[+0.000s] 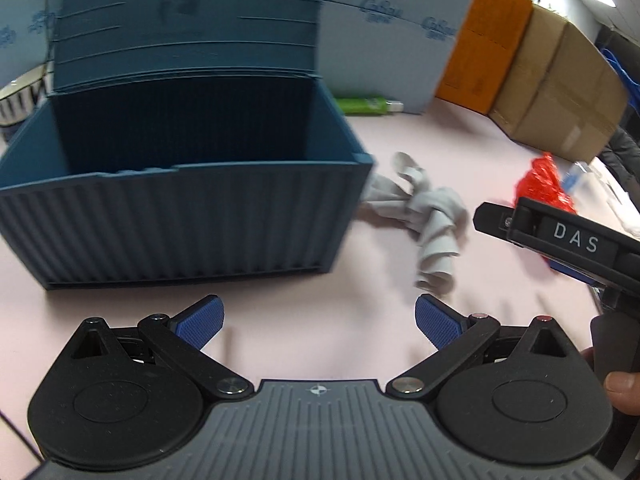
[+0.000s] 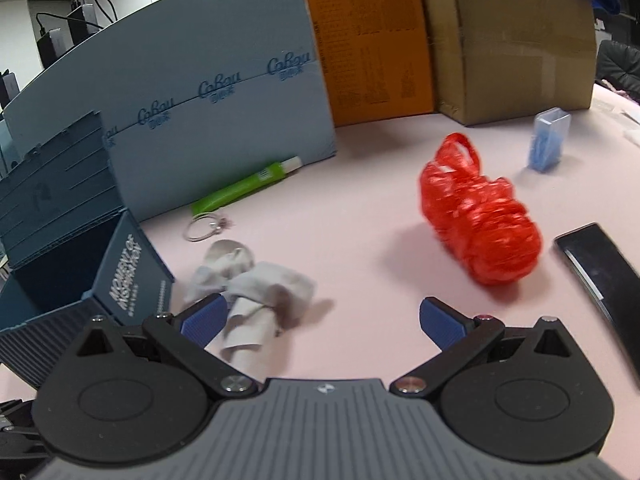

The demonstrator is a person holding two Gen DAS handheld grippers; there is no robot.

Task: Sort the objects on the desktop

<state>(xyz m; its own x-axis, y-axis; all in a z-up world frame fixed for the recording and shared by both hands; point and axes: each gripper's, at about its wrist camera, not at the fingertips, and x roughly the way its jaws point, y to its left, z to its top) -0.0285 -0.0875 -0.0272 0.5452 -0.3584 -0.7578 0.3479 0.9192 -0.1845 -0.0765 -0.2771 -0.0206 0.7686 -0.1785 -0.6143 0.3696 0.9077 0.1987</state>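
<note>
A blue container-style box (image 1: 180, 184) stands open on the pink table, its lid tilted back; it also shows at the left of the right wrist view (image 2: 80, 280). A knotted grey cloth (image 1: 424, 216) lies just right of the box, and in the right wrist view (image 2: 256, 292) sits by my right gripper's left finger. A red plastic bag (image 2: 480, 216) lies further right. My left gripper (image 1: 318, 322) is open and empty in front of the box. My right gripper (image 2: 322, 320) is open and empty over the table between cloth and bag.
A green tube (image 2: 244, 184) and a metal ring (image 2: 206, 226) lie near a blue foam board (image 2: 200, 88). Orange (image 2: 372, 40) and brown cardboard boxes (image 2: 512, 36) stand behind. A small blue clear case (image 2: 548, 144) and a black phone (image 2: 604, 276) lie at right.
</note>
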